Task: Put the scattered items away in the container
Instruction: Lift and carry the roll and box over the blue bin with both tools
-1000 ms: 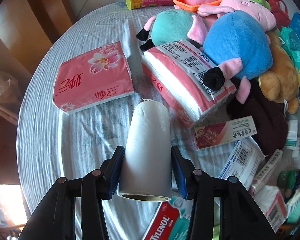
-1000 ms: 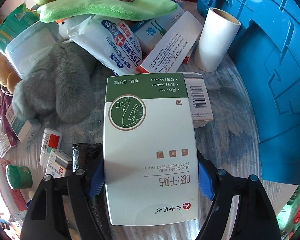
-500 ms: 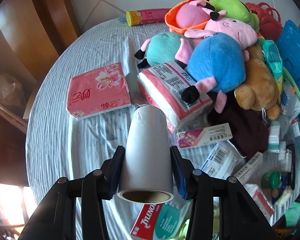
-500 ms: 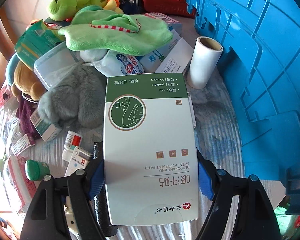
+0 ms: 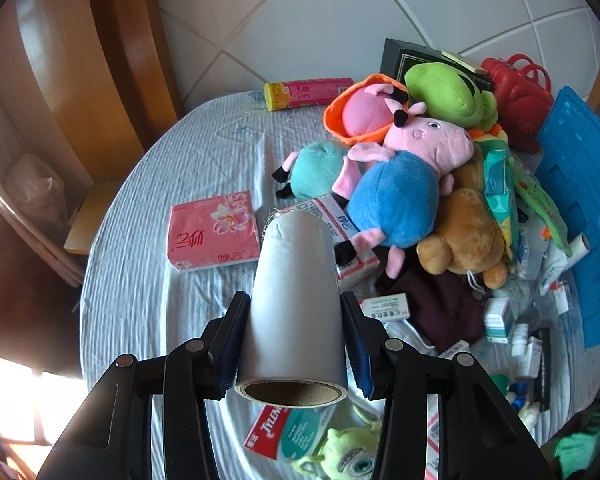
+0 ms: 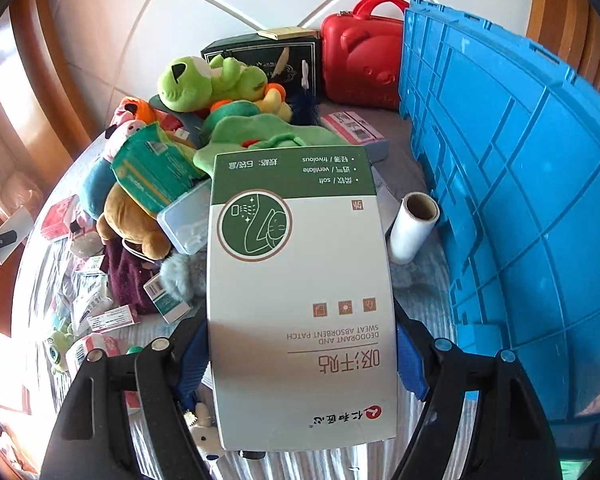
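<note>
Round table [image 5: 148, 264] under a pale striped cloth, tiled wall behind, heaped with plush toys [image 5: 396, 196], tissue packs [image 5: 214, 236] and small medicine boxes [image 5: 384, 307]. Left gripper [image 5: 294, 320] clamped on a white roll [image 5: 294, 304], cardboard core facing the camera, raised clear of the cloth. Right gripper [image 6: 302, 360] clamped on a green-and-white patch box [image 6: 300, 300], lifted above the clutter. Blue crate [image 6: 512, 184] just right of the box, a second white roll [image 6: 412, 228] standing against its wall.

Matt paper roll [image 5: 296, 300], smooth cardboard box [image 6: 300, 300], ribbed blue plastic crate [image 6: 520, 200], crinkled cloth table cover [image 5: 160, 280]
</note>
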A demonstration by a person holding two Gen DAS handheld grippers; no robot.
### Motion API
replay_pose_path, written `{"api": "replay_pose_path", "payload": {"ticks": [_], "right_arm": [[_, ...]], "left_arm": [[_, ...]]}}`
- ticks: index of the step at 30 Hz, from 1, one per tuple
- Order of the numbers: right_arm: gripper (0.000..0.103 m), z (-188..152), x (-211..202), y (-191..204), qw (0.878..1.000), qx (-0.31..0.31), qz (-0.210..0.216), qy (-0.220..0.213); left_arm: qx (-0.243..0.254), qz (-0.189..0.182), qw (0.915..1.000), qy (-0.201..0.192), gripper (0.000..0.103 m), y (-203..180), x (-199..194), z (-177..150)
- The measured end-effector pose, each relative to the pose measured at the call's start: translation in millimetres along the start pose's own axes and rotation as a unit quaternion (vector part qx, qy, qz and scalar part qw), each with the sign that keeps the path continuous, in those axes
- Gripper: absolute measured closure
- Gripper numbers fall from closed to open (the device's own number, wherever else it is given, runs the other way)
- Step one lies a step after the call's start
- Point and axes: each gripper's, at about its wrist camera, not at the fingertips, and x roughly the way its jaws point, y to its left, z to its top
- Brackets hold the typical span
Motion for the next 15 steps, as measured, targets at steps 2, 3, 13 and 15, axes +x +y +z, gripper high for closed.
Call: {"api": "replay_pose_path", "payload": {"ticks": [2,3,13,15], "right_arm": [[0.027,6.0,-7.5,2.2,1.0,-0.005,0.005,-0.008],[0.027,8.8,-11.2,2.8,1.0,-0.006,0.008,-0.012],[0.027,33.0,-53.9,1.2,0.997,-0.026,0.039,-0.056],[0.027,37.4,-61.1,-0.6,0.996,-0.027,0.048,-0.064]], "left_arm": [[-0.002,0.002,0.9999,-0.011,0.059,-5.0,-13.3,5.7],[-0.004,0.004,0.9998,-0.017,0.059,-7.2,-20.0,8.6],[-0.022,0.012,0.9977,-0.063,0.059,-34.9,-84.4,34.0],[-0.021,0.014,0.9972,-0.07,0.059,-43.4,-93.0,39.3]]}}
